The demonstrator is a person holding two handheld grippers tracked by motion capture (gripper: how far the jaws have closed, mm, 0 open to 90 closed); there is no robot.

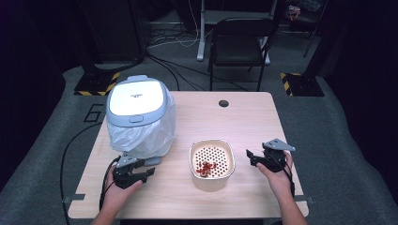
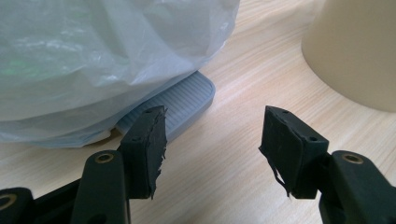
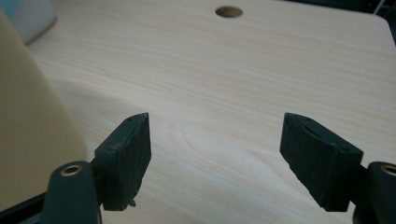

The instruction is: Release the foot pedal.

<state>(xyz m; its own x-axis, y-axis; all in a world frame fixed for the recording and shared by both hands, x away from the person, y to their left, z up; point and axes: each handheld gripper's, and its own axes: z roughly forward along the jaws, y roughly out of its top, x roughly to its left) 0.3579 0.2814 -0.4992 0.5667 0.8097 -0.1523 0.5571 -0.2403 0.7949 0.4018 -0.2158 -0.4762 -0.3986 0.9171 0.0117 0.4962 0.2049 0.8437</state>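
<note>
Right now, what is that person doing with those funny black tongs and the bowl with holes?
A person sits at a wooden table, holding black tongs in each hand. The left tongs sit by the grey foot pedal of a small bin lined with a plastic bag; their jaws stand apart with nothing between them. The right tongs are open and empty, just right of a cream strainer bowl with red bits inside. Nothing is picked up.

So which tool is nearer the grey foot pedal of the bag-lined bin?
Left. The left tool sits just in front of the ribbed grey pedal, jaws apart and empty. The right tool is across the cream perforated bowl.
</note>
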